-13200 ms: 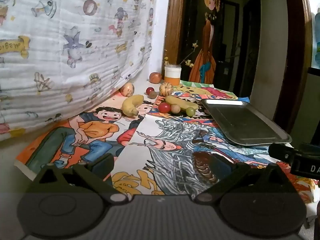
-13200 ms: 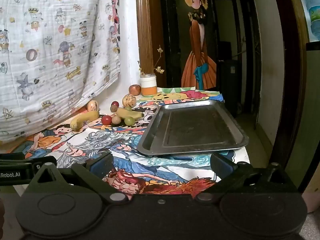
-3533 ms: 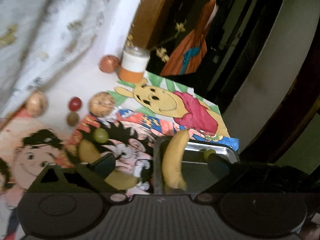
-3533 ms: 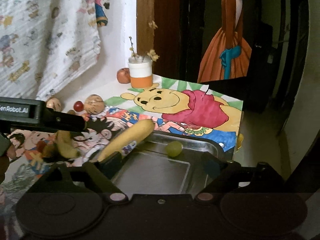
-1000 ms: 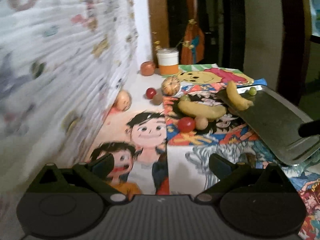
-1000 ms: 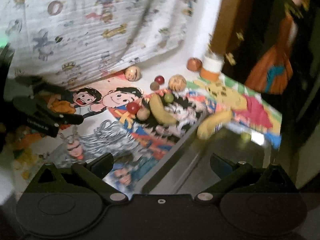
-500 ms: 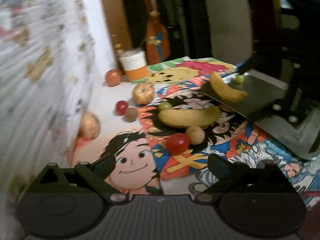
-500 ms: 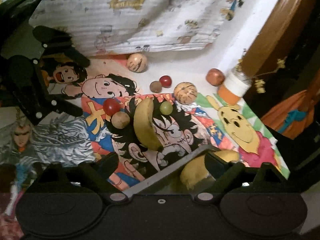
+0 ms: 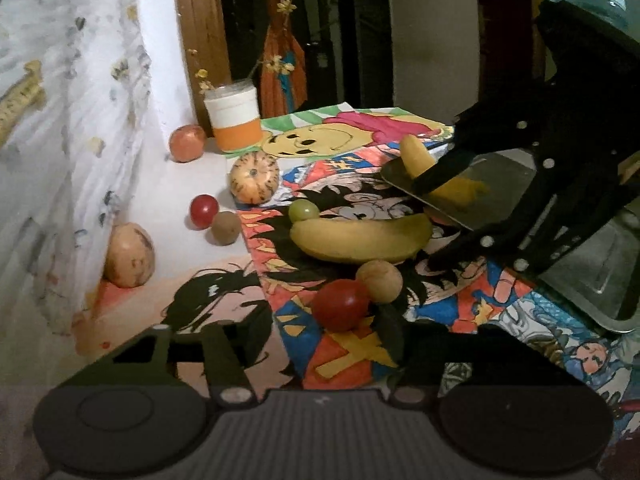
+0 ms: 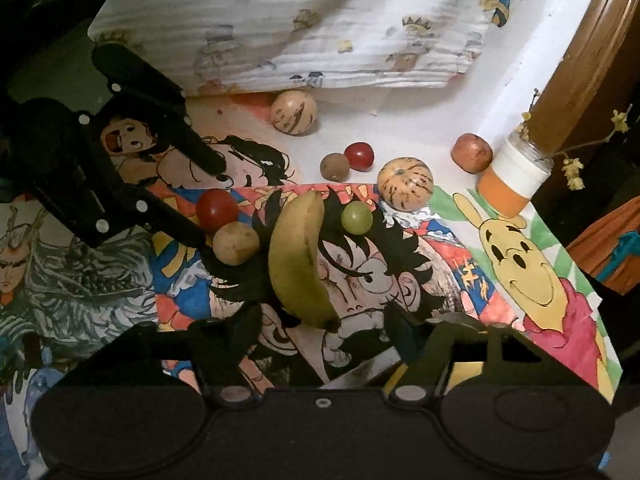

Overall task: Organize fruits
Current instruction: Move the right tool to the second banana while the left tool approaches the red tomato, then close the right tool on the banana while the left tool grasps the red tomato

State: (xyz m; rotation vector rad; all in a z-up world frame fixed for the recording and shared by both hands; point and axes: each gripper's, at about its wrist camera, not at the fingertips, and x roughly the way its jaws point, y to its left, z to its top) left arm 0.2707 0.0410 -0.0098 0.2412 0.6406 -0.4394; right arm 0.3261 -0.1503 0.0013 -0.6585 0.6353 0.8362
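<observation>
Grippers are both closing in: the left gripper [image 9: 324, 330] is narrowing its jaws around the red tomato [image 9: 340, 304], pads not yet pressing, while the right gripper [image 10: 320, 330] is closing around the banana [image 10: 298, 256] tip on the cartoon cloth [image 10: 400, 260].

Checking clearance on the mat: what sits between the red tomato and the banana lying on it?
A tan round fruit sits between the red tomato and the banana, against the tomato. Shows in both wrist views.
</observation>
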